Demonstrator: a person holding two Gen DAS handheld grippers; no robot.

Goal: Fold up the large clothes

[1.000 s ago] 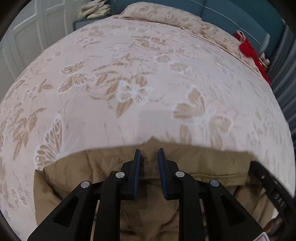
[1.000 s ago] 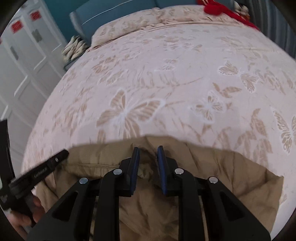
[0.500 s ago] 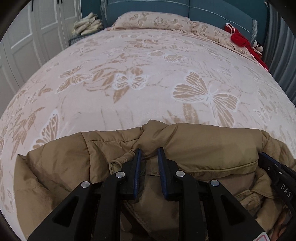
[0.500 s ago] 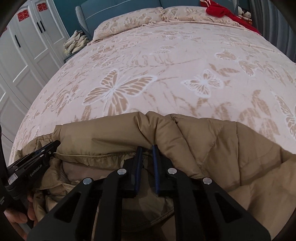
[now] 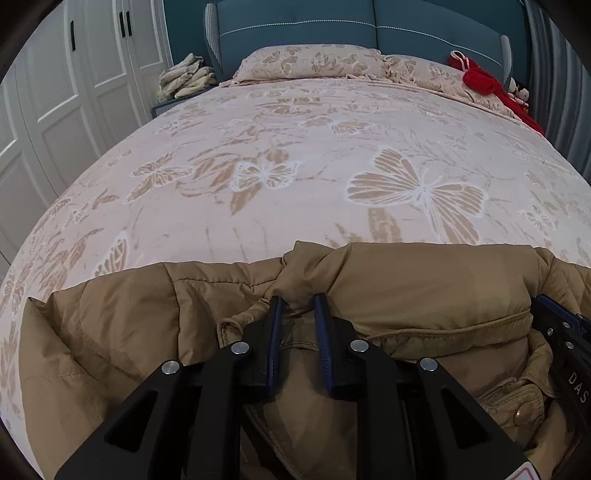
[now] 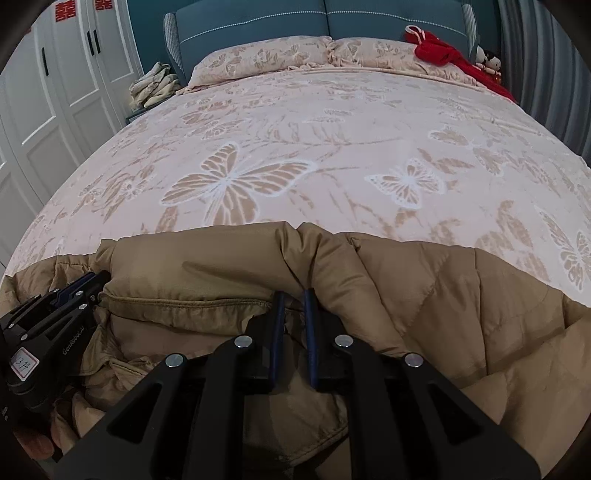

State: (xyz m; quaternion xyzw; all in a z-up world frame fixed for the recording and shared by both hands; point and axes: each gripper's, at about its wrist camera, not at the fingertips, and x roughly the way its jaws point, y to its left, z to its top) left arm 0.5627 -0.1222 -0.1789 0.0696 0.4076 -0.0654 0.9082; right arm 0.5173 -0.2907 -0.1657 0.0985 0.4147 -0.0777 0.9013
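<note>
Tan jacket (image 5: 424, 288); pink butterfly-print bedspread (image 5: 295, 147); teal headboard (image 5: 332, 29).

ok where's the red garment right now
The red garment lies at the far right corner of the bed, draped over the right-hand pillow against the blue headboard, beside a small doll.

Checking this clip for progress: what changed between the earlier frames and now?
The tan padded jacket was carried down onto the butterfly bedspread, so more of it shows in both views. The right gripper has just been closing on a fold of it. The left gripper stays clamped on the fabric. Pillows and red garment are unmoved.
</note>
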